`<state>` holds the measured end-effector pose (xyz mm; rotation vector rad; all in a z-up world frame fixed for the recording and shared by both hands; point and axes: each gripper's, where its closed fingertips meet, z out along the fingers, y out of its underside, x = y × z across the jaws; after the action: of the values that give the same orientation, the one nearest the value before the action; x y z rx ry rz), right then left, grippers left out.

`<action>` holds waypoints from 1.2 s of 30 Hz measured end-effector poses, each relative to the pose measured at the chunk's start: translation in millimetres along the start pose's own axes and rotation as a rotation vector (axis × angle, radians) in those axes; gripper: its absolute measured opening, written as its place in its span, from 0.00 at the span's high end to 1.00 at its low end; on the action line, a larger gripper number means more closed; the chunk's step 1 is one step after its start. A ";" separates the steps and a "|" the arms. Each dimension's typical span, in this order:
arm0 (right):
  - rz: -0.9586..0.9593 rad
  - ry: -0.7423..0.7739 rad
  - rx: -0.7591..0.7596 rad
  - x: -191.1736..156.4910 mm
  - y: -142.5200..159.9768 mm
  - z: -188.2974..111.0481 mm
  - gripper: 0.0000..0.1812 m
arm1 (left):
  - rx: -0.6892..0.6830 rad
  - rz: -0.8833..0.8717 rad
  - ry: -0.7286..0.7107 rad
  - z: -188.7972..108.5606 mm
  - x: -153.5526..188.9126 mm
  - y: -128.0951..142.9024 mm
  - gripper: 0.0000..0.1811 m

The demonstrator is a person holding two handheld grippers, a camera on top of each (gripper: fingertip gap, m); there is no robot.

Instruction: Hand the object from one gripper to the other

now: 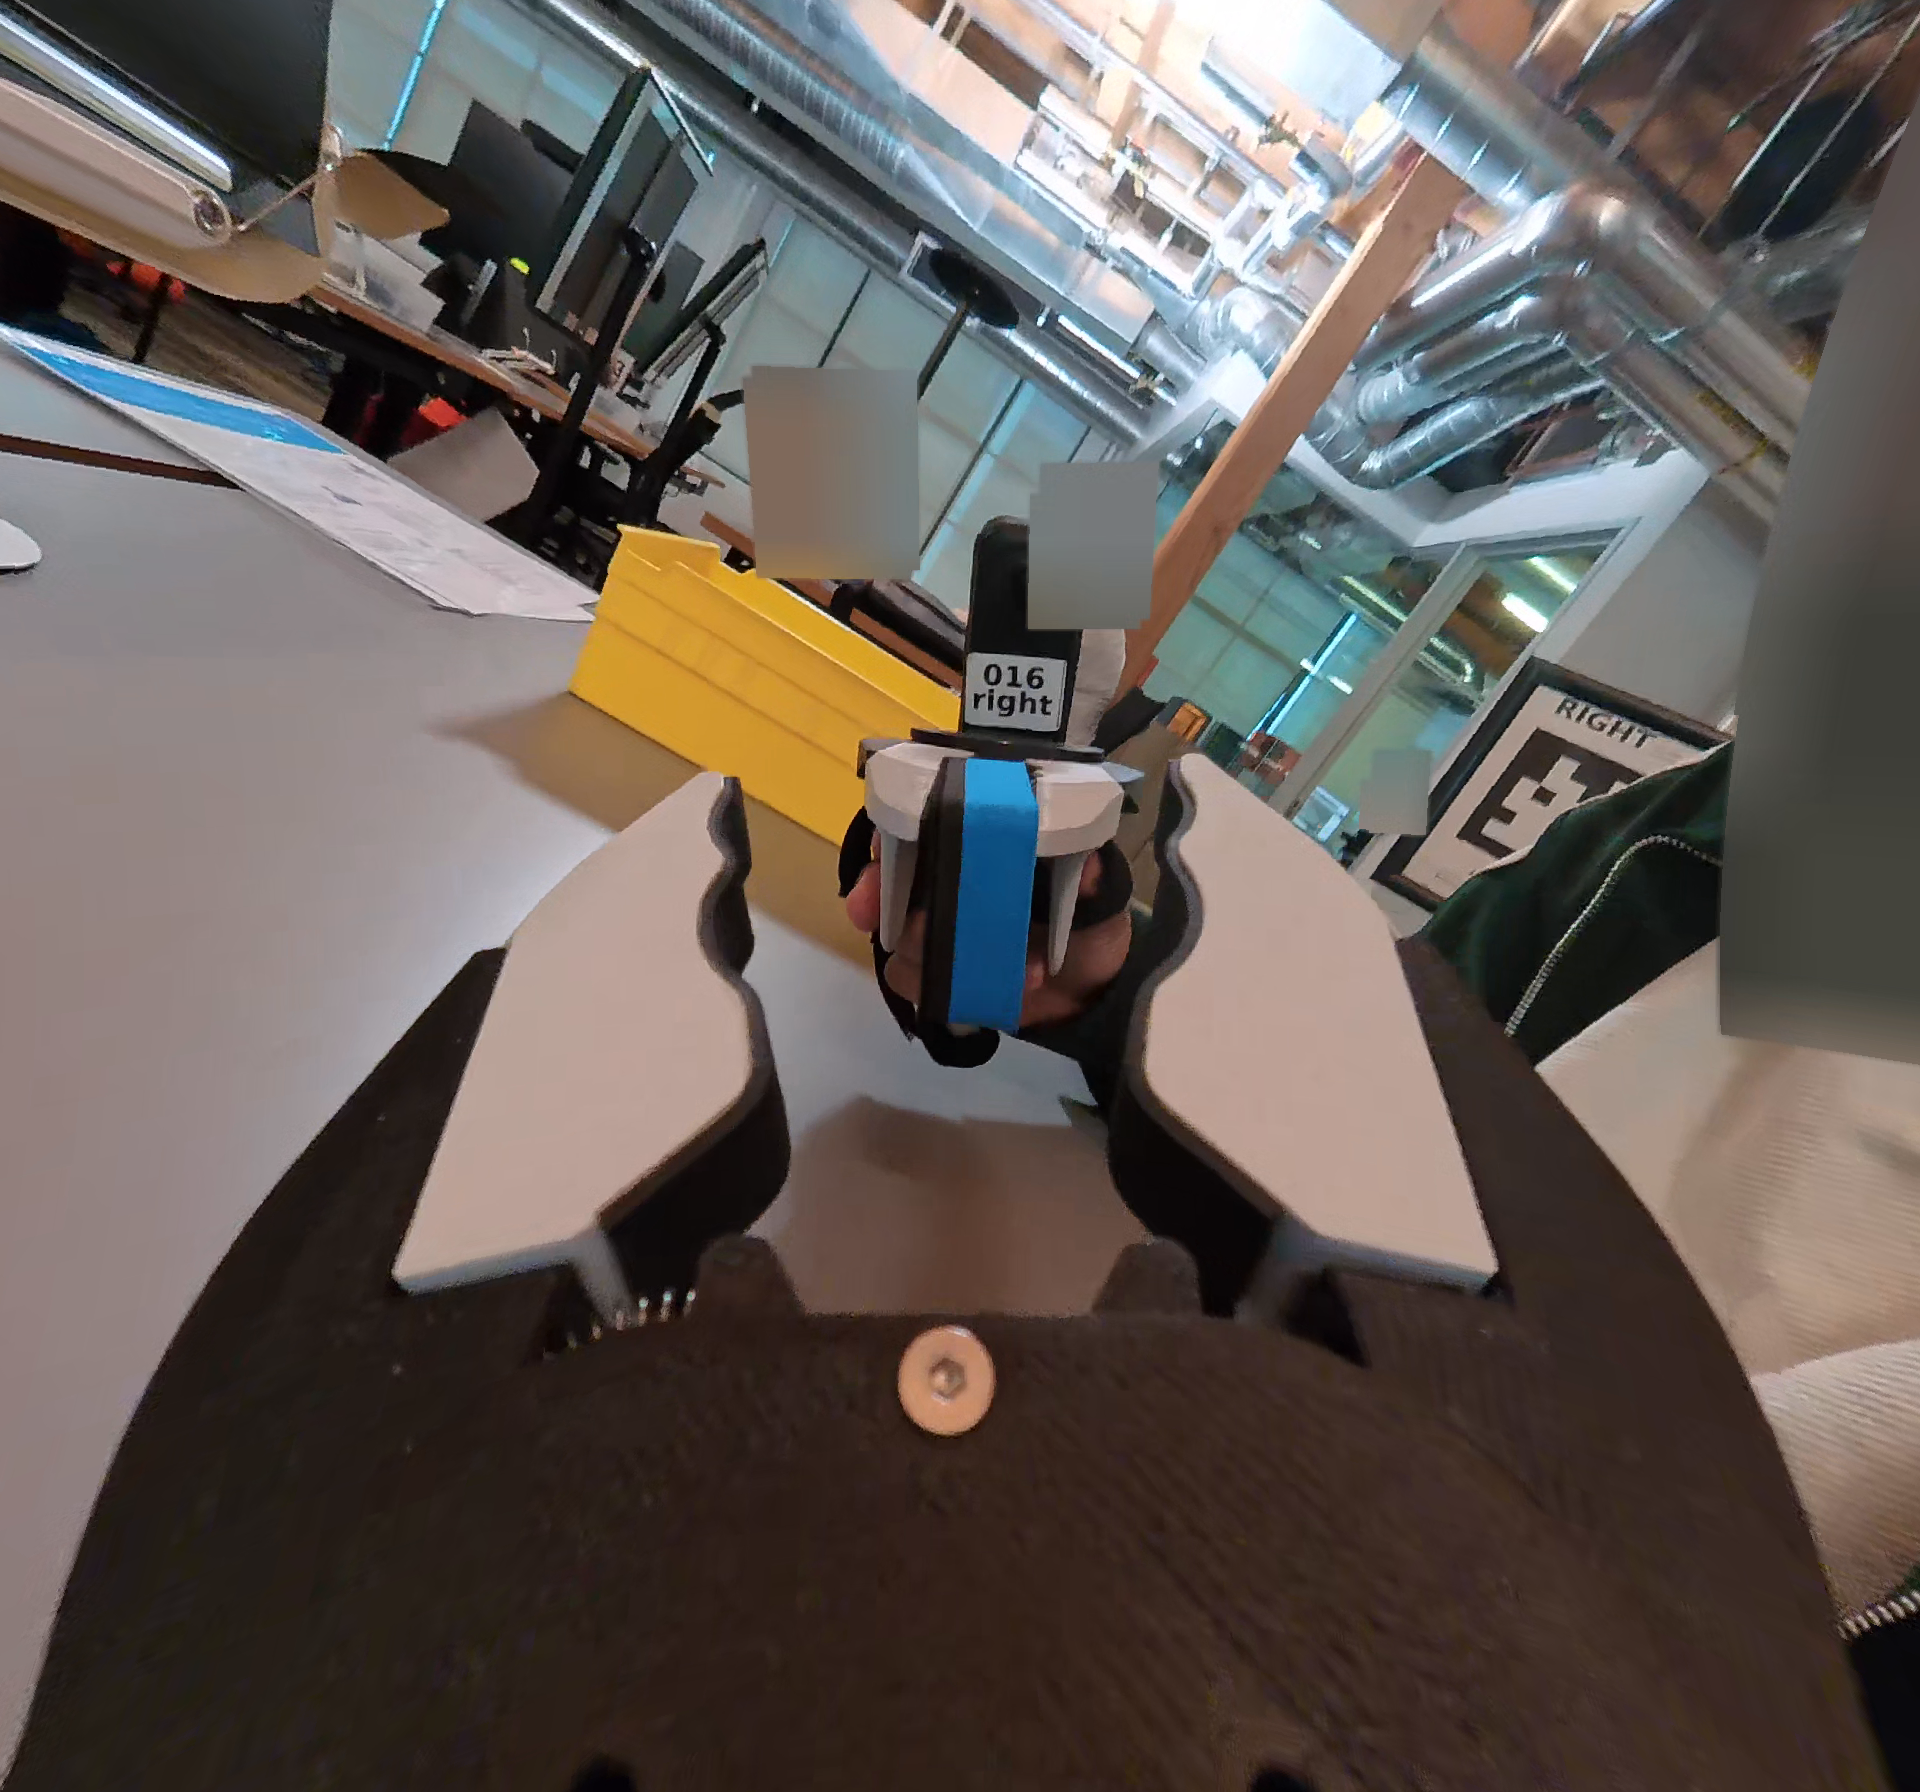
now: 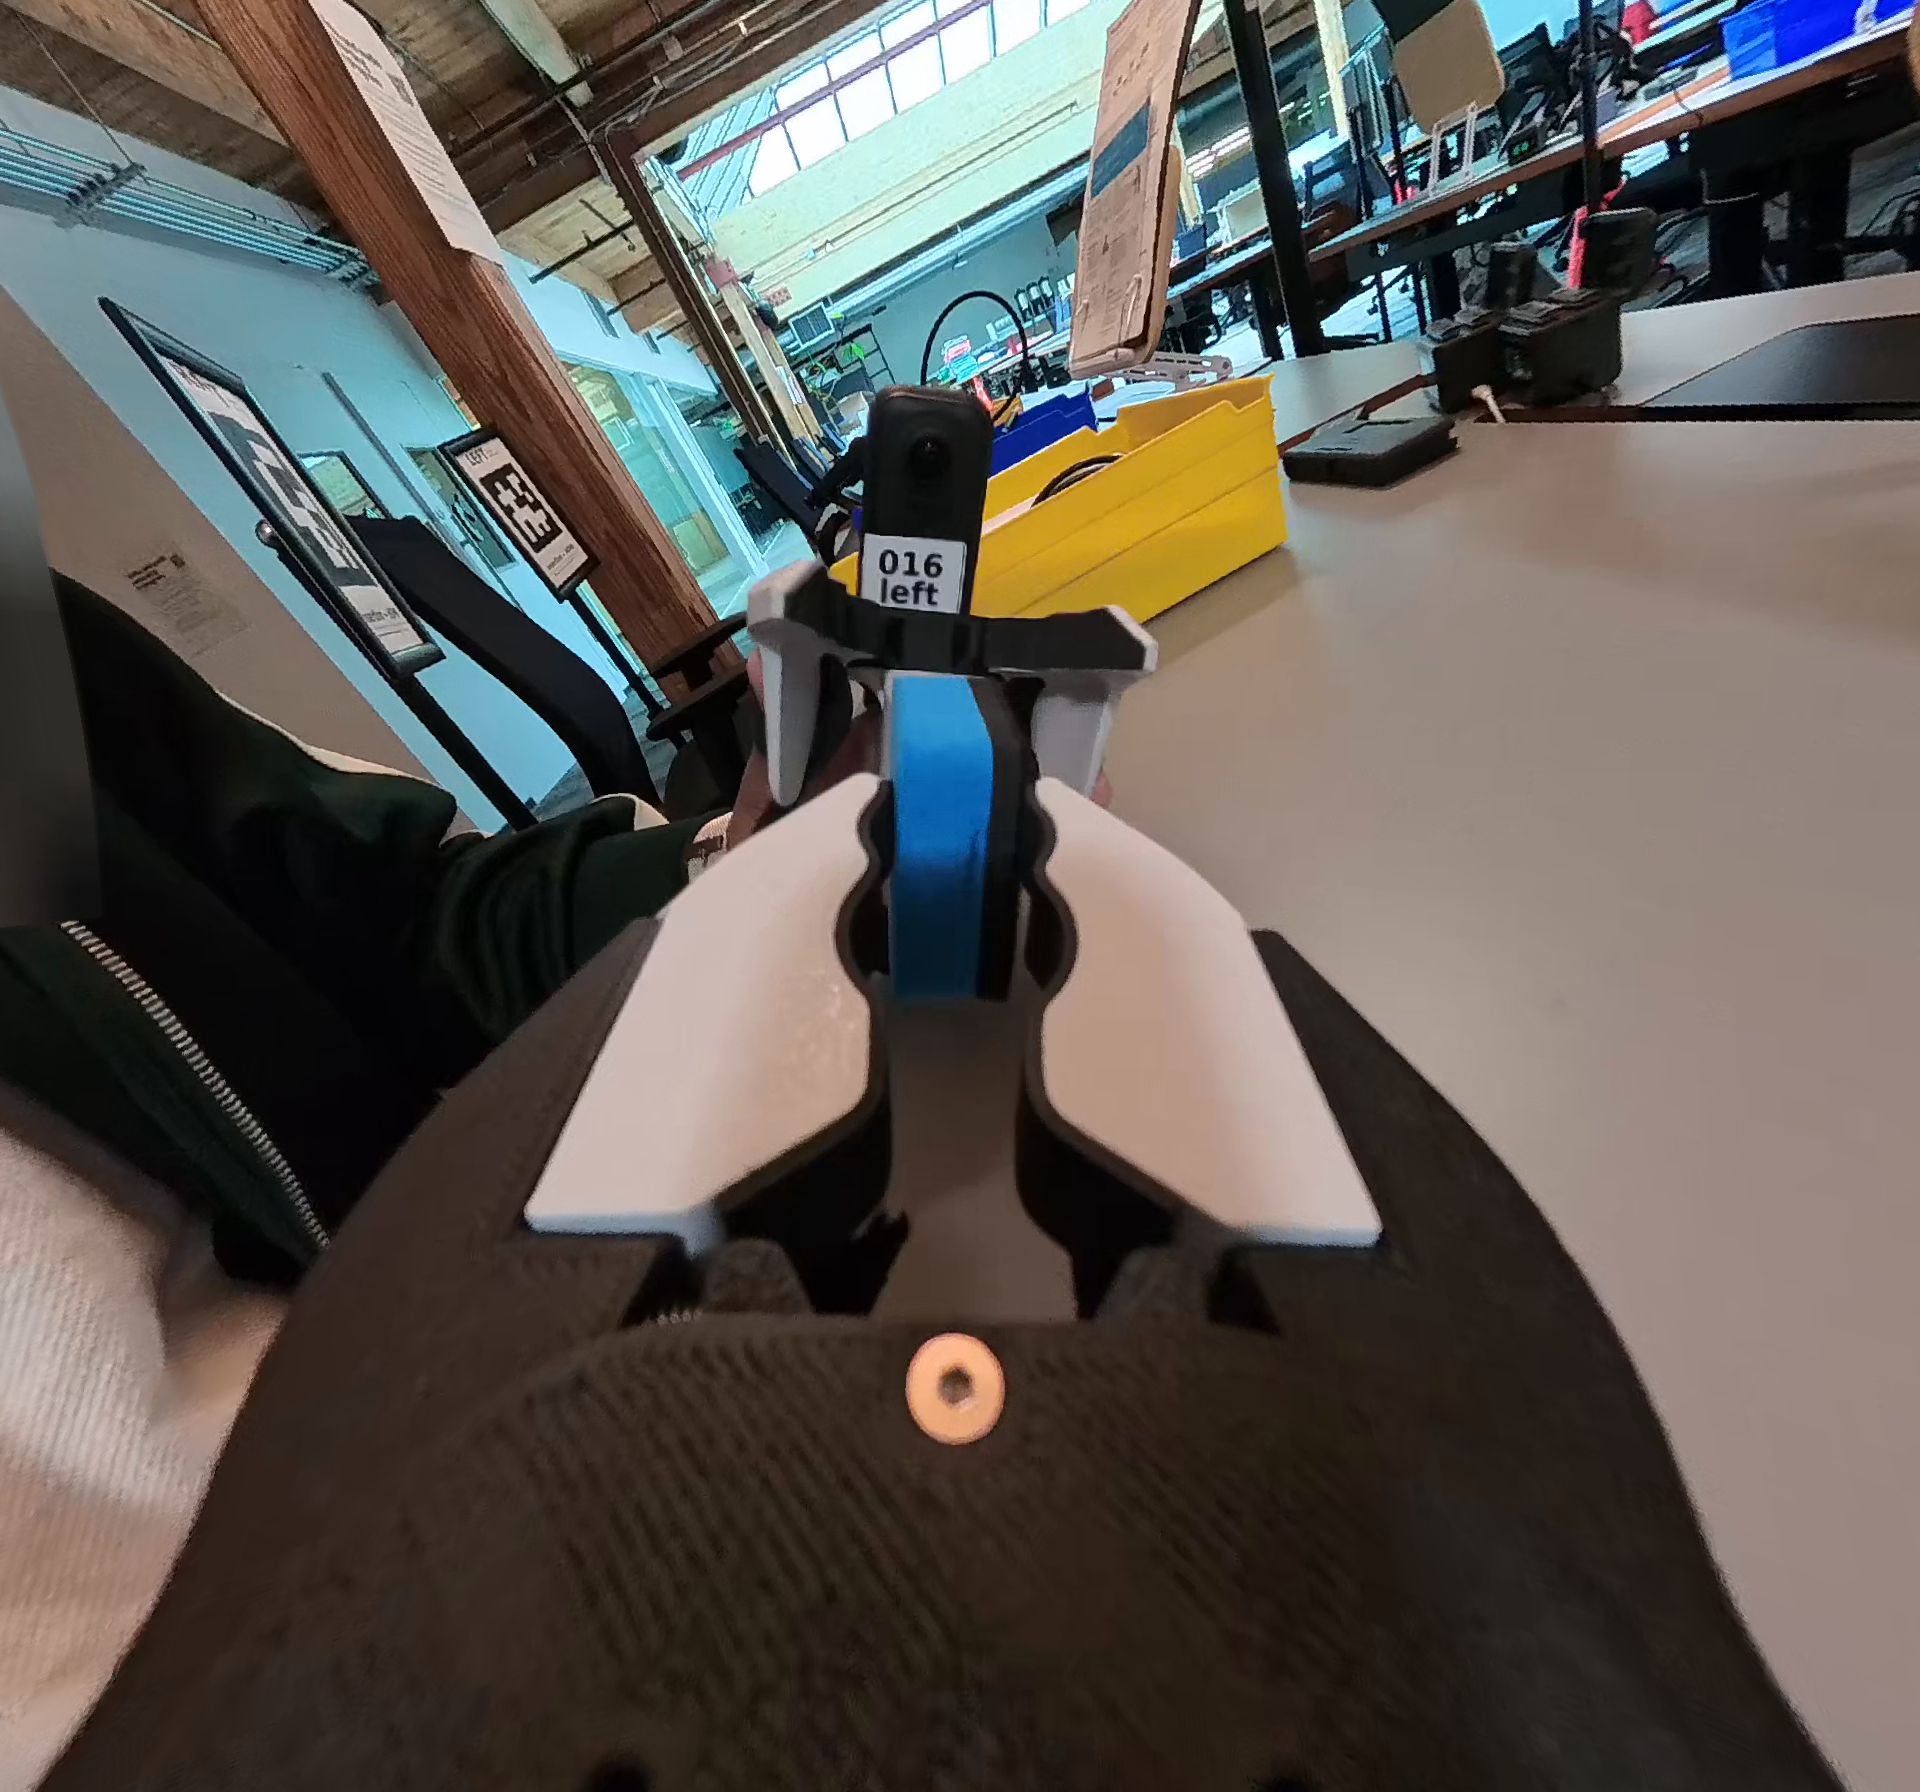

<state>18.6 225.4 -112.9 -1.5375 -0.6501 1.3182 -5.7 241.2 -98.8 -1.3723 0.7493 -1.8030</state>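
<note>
The right gripper (image 2: 940, 869) has its two white fingers (image 2: 748, 1015) pinched on a blue strip with black edges (image 2: 935, 849), which stands upright between the tips, above the grey table (image 2: 1507, 807). From the other side, the left gripper (image 1: 951, 838) faces it with its fingers (image 1: 613, 994) spread wide and nothing between them; the blue strip (image 1: 992, 901) sits straight ahead at twelve o'clock, just past the tips and not touching them. A hand (image 1: 1070, 984) in a dark green sleeve (image 1: 1558, 890) holds the right gripper (image 1: 992, 807) from behind. In the right wrist view, the left gripper (image 2: 940, 703) hangs open just behind the strip. Farther out on the table, at about one o'clock in that view, sits a yellow bin (image 2: 1143, 516).
</note>
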 end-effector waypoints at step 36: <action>-0.017 0.002 -0.051 -2.9 17.8 17.7 0.72 | -0.112 0.085 -0.037 1.1 1.9 11.5 0.87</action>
<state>-2.3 221.8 -126.7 -1.5700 -0.6991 1.2960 -2.6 233.1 -106.7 -1.4200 0.8873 -1.6868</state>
